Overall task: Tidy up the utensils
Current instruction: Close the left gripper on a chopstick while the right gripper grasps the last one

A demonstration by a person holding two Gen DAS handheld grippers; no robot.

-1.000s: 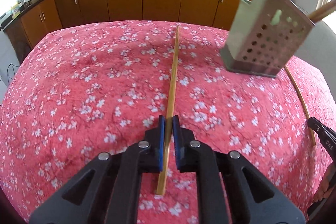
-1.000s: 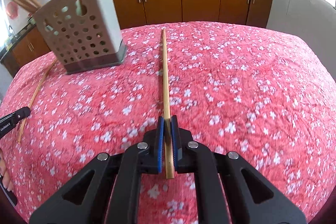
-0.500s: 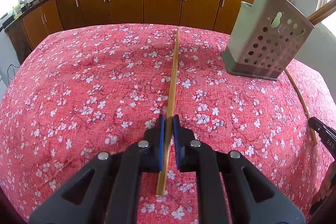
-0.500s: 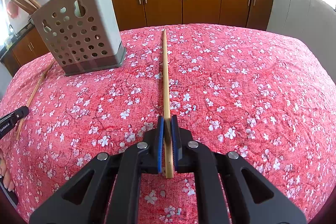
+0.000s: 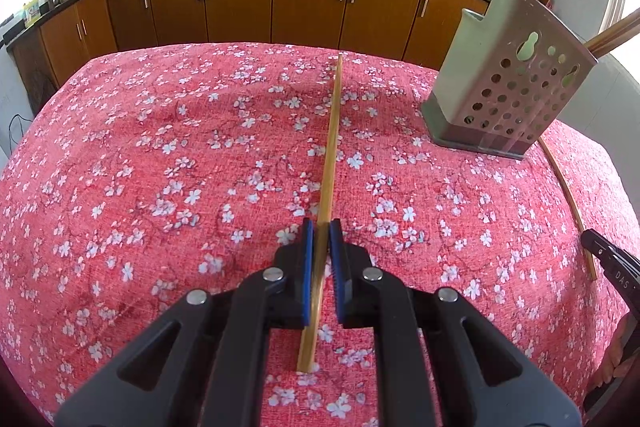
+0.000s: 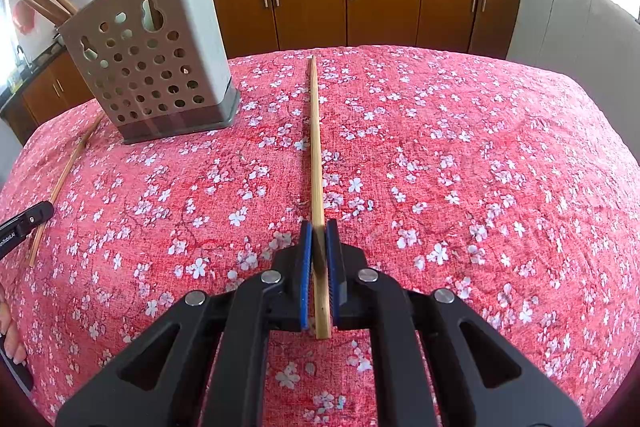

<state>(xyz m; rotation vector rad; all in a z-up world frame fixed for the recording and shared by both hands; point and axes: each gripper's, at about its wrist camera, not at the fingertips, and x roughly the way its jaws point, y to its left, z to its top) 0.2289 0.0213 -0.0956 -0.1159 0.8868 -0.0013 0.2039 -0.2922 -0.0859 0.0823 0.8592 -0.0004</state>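
Gripping a thin bamboo chopstick, the left gripper pinches it between ribbed blue pads; the stick runs out over a red cloth printed with white blossoms. Right of it stands a perforated grey plastic holder, square-sided, with sticks inside.

Right view: the right gripper is clamped on a second chopstick. The holder stands left.
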